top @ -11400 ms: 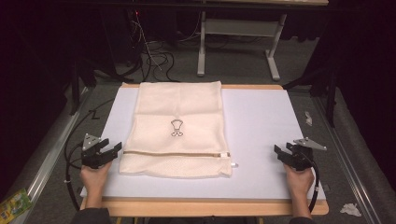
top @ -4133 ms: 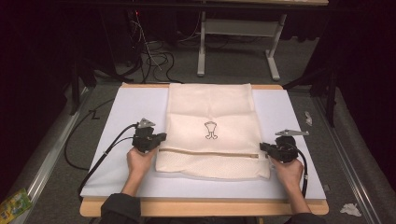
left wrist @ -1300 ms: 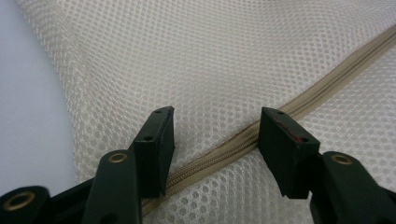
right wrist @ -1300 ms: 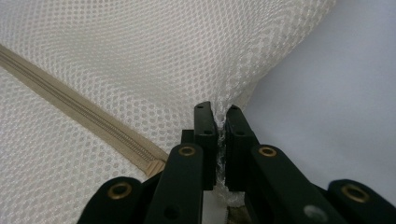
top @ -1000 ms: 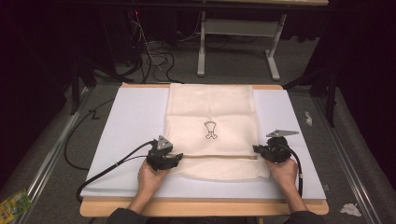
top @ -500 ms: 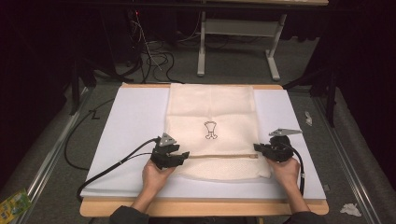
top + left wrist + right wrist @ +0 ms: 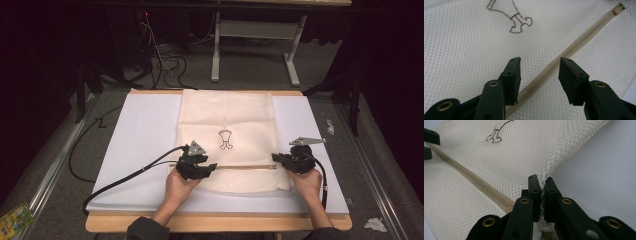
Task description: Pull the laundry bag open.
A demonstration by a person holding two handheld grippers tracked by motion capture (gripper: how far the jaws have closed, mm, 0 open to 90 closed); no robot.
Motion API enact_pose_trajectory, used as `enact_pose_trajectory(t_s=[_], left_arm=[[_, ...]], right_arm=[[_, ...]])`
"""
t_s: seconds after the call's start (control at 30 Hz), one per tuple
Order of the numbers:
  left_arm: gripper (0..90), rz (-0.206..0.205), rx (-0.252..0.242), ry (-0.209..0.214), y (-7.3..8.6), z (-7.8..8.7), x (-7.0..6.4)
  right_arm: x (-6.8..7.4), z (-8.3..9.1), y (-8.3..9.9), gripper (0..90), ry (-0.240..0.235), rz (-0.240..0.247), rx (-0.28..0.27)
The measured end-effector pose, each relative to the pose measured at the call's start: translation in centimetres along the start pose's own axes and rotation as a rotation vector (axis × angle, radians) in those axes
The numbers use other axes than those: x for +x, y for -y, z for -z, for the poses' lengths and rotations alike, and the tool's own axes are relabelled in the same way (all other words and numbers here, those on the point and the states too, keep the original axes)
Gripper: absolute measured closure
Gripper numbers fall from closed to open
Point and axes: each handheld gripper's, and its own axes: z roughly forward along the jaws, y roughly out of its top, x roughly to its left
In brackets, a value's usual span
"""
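A cream mesh bag (image 7: 227, 115) with a brown hanger logo (image 7: 226, 139) lies flat on the white mat (image 7: 140, 145). A tan zipper (image 7: 240, 167) crosses its near part. My left gripper (image 7: 212, 167) hovers over the zipper's left stretch. In the left gripper view it (image 7: 540, 65) is open, the zipper (image 7: 574, 47) running between its jaws with nothing held. My right gripper (image 7: 275, 157) is at the bag's right edge beside the zipper end. In the right gripper view it (image 7: 542, 182) is shut on a pinched fold of mesh (image 7: 550, 167), lifting that edge slightly.
The mat covers a wooden table whose front edge (image 7: 215, 222) is near the person. A black cable (image 7: 125, 177) trails left from the left gripper. Beyond the table stand a metal frame (image 7: 255, 30) and floor cables (image 7: 165, 62). Paper scraps (image 7: 375, 224) lie on the floor at right.
The left gripper has slid right along the zipper line toward the bag's middle. The right gripper keeps its hold at the bag's right edge. Much earlier the bag lay farther left.
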Motion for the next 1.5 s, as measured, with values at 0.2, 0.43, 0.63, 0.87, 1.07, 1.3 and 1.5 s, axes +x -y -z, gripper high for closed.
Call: enact_pose_trajectory(t_s=[0.2, 0.43, 0.63, 0.87, 1.07, 1.3, 1.5], left_arm=[[54.1, -0.021, -0.005, 0.024, -1.2, -1.1, -1.4], [54.9, -0.035, -0.010, 0.043, -2.1, -1.8, -2.8], [60.5, -0.074, -0.045, 0.050, -2.4, -2.6, -4.2], [63.8, -0.089, -0.039, 0.094, -2.9, -4.3, -5.7], [65.6, -0.090, -0.047, 0.143, -3.3, -5.1, -6.7], [66.3, -0.112, -0.038, 0.148, -3.6, -5.3, -7.3], [66.3, -0.098, -0.048, 0.163, -4.2, -6.0, -7.8]], right_arm=[[0.0, 0.1, -0.1, 87.9, -0.008, 0.005, -0.002], [0.2, 0.3, -0.2, 87.9, -0.017, -0.001, -0.005], [0.2, 0.2, -0.2, 87.9, -0.025, -0.005, -0.009], [0.4, 0.4, -0.3, 87.9, -0.034, 0.006, -0.011], [0.4, 0.5, -0.3, 88.0, -0.045, 0.001, -0.020], [0.6, 0.4, -0.4, 88.0, -0.058, -0.006, -0.026], [0.8, 0.3, -0.6, 88.2, -0.060, -0.007, -0.031]])
